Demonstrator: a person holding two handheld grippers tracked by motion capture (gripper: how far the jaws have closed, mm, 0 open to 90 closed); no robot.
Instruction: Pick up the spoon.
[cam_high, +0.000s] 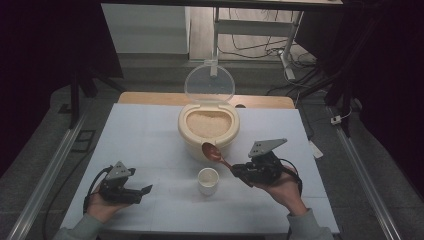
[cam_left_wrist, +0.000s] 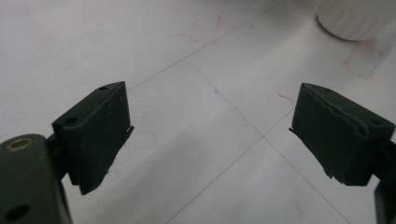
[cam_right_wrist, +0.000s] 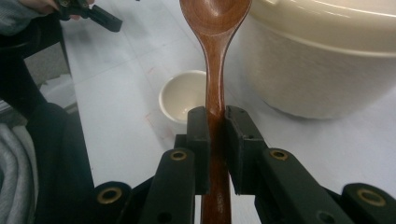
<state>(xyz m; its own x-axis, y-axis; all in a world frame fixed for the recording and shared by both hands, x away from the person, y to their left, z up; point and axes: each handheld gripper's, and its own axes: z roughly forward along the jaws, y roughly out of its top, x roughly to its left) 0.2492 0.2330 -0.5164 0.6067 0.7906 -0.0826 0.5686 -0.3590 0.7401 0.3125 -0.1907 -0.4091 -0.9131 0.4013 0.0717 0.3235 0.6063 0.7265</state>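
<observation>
- The wooden spoon (cam_right_wrist: 215, 51) is clenched by its handle in the right gripper (cam_right_wrist: 217, 123), pads pressing on both flat sides; in the high view the spoon (cam_high: 214, 154) hangs between the rice container (cam_high: 208, 131) and the small white cup (cam_high: 208, 180).
- It looks stiff, light and smooth-lacquered, so likely a bit slippery; a grip on the handle well back from the bowl seems right, leaving the bowl free for scooping.
- Its long axis runs from the jaws toward about 10 o'clock in the high view, bowl end leading, hollow side up, just at the container's near wall.
- The container's clear lid (cam_high: 209, 83) stands open at 12 o'clock; rice (cam_high: 208, 123) fills it.
- The left gripper (cam_left_wrist: 212, 140) rests at 8 o'clock on the white table (cam_high: 145, 140), jaws released with nothing between them.
</observation>
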